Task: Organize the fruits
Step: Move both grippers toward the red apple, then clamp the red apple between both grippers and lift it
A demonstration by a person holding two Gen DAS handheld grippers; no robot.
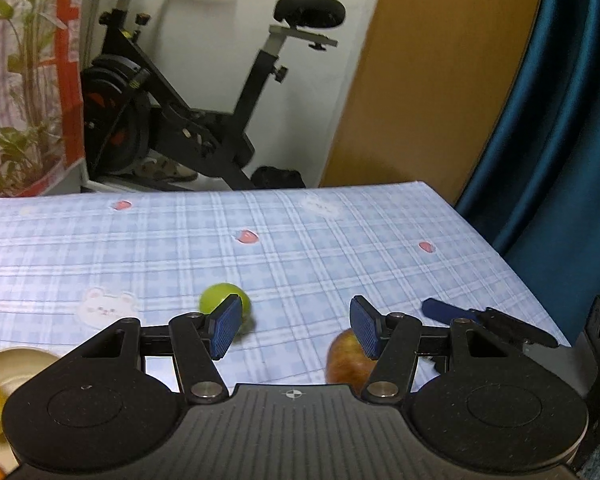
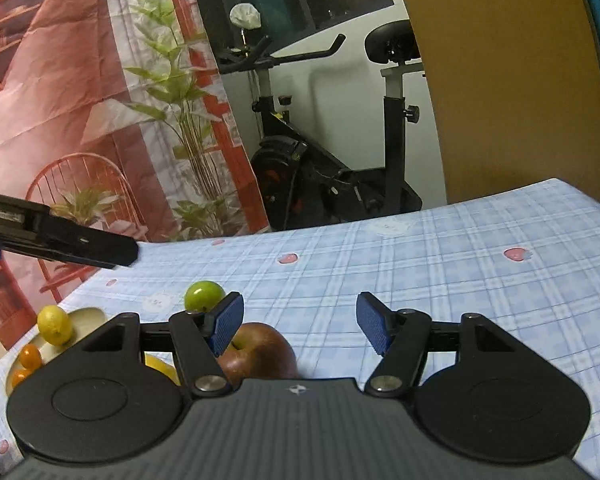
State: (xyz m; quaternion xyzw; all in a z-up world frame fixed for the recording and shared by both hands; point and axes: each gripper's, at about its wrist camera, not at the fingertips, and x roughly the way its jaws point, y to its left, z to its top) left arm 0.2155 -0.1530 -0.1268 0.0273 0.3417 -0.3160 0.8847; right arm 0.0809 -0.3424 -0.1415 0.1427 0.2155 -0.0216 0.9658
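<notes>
Risk is that either gripper, left (image 1: 294, 326) or right (image 2: 300, 324), both spread and empty, nudges the green fruit (image 1: 225, 303) rolling away.

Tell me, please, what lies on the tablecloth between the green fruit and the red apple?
Nothing: in the right wrist view only bare checked tablecloth separates the green fruit from the red apple.

I see a small round green fruit (image 2: 204, 296) loose on the checked cloth, apart from the rest. A red-brown apple (image 2: 258, 354) sits upright nearer me, stem dimple up. Left of it a pale plate (image 2: 88, 314) holds a yellow lemon (image 2: 54, 324) and two small orange fruits (image 2: 30, 356), partly hidden.
</notes>
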